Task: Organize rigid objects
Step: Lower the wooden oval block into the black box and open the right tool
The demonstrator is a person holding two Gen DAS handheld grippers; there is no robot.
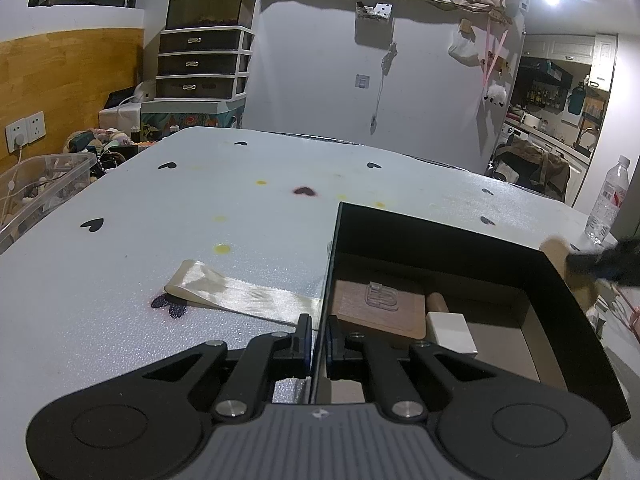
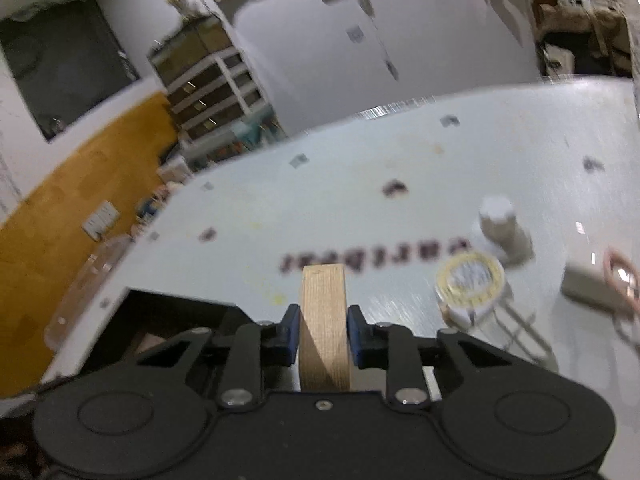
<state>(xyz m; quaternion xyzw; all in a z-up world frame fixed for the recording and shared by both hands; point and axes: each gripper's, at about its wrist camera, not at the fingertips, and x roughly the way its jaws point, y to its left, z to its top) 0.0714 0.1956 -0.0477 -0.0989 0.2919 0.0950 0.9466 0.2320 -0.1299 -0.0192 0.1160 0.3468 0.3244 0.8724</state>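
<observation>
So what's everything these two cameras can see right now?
box: one, black, open, on the table's right part
wooden board: one, brown, inside the box
white block: one, inside the box beside the board
ribbon: one, cream, flat on the table left of the box
water bottle: one, clear, far right
table: one, white with dark hearts
wooden block: one, pale, in the right claw
left claw: shut on the box wall
right claw: shut on the wooden block

Matt black box [image 1: 440, 236], raw-grained wooden block [image 2: 323, 320].
</observation>
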